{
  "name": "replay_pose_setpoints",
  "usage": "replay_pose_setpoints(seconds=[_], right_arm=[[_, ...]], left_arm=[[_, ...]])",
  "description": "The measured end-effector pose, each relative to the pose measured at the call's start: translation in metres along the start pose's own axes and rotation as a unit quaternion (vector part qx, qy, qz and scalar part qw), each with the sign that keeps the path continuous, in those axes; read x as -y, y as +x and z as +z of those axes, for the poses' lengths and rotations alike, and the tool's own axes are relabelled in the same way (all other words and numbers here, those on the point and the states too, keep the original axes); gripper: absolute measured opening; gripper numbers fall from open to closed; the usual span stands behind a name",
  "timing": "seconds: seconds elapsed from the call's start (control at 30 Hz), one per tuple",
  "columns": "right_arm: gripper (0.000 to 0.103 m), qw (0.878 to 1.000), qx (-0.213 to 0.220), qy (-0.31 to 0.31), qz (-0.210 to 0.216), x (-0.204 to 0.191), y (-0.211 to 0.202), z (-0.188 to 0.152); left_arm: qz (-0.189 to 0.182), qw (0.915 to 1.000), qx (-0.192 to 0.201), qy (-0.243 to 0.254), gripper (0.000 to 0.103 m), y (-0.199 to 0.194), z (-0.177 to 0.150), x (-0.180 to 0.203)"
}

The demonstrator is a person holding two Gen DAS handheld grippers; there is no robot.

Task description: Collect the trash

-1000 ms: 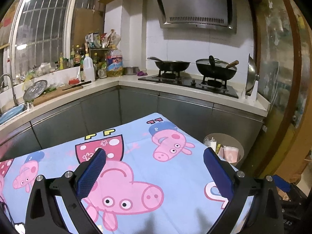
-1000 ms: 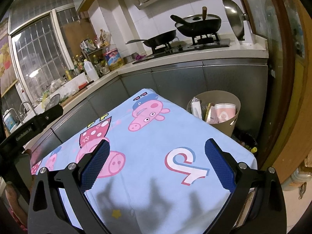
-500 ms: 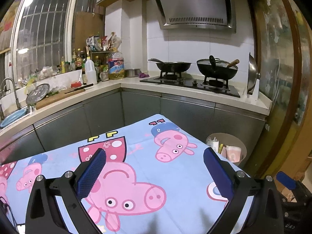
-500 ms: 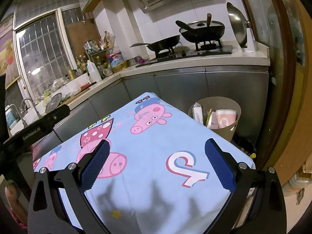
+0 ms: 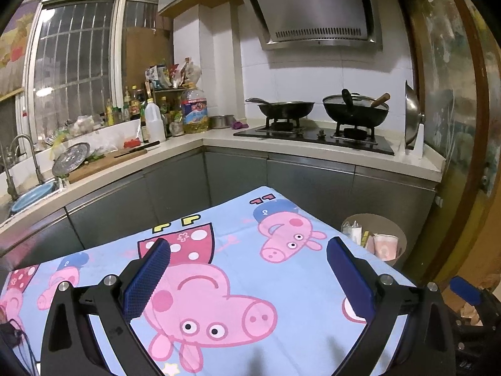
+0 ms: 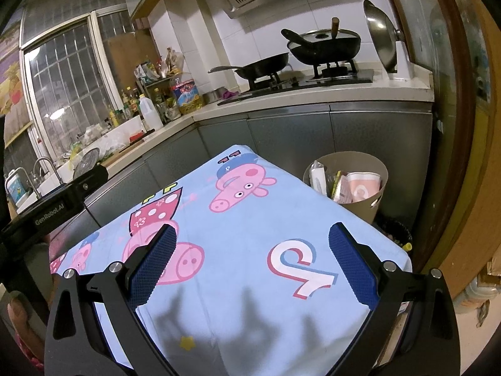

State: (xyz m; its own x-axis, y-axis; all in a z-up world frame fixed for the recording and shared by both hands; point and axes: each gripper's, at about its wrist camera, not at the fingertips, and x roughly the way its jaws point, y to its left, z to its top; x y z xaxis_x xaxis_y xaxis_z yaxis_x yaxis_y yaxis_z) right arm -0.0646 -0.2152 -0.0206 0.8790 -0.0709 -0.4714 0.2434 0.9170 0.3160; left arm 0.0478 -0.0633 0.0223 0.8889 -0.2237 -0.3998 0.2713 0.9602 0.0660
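A beige trash bin (image 6: 369, 200) stands on the floor past the table's far right corner, holding a pink paper cup (image 6: 361, 186) and several wrappers; it also shows in the left wrist view (image 5: 397, 236). My left gripper (image 5: 249, 258) is open and empty above the pig-print cloth (image 5: 238, 269). My right gripper (image 6: 252, 244) is open and empty above the same cloth (image 6: 250, 250). No loose trash shows on the cloth.
Grey cabinets and a pale counter (image 5: 307, 153) wrap behind the table, with a stove and two black pans (image 5: 355, 114), bottles (image 5: 153, 122) and a sink (image 5: 28, 197). A wooden door frame (image 5: 469, 156) stands at the right.
Both grippers have risen and tilted up a little, so the table and bin sit lower in view. Both stay open and empty.
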Motion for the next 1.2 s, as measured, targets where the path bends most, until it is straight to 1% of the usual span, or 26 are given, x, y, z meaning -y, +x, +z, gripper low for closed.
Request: replay_pose_setpoints(seconds=[0.2,0.43,0.63,0.9,0.97,1.1,1.2], right_arm=[[0.097,1.000,-0.001,0.001,0.000,0.000,0.001,-0.001],[0.097,1.000,-0.002,0.001,0.000,-0.001,0.001,-0.002],[0.097,1.000,-0.001,0.000,0.001,-0.001,0.001,-0.002],[0.097,1.000,0.000,-0.002,0.003,-0.005,0.002,-0.006],[0.097,1.000,0.001,-0.002,0.003,-0.004,0.002,-0.005],[0.097,1.000,0.001,-0.003,0.003,-0.005,0.002,-0.005],[0.097,1.000,0.001,-0.003,0.002,-0.005,0.001,-0.005]], left_arm=[[0.000,0.9999,0.008,-0.006,0.099,-0.004,0.001,-0.005],[-0.015,0.9998,0.010,0.005,0.099,-0.006,-0.001,0.001],[-0.011,0.9997,0.014,0.017,0.099,-0.007,-0.001,0.008],[-0.023,0.9996,0.016,0.003,0.099,-0.009,0.001,0.005],[-0.021,0.9996,0.017,0.004,0.099,-0.009,0.001,0.005],[-0.004,0.9998,0.016,0.013,0.099,-0.009,0.000,0.007],[-0.007,0.9999,0.011,0.009,0.099,-0.007,0.000,0.005]])
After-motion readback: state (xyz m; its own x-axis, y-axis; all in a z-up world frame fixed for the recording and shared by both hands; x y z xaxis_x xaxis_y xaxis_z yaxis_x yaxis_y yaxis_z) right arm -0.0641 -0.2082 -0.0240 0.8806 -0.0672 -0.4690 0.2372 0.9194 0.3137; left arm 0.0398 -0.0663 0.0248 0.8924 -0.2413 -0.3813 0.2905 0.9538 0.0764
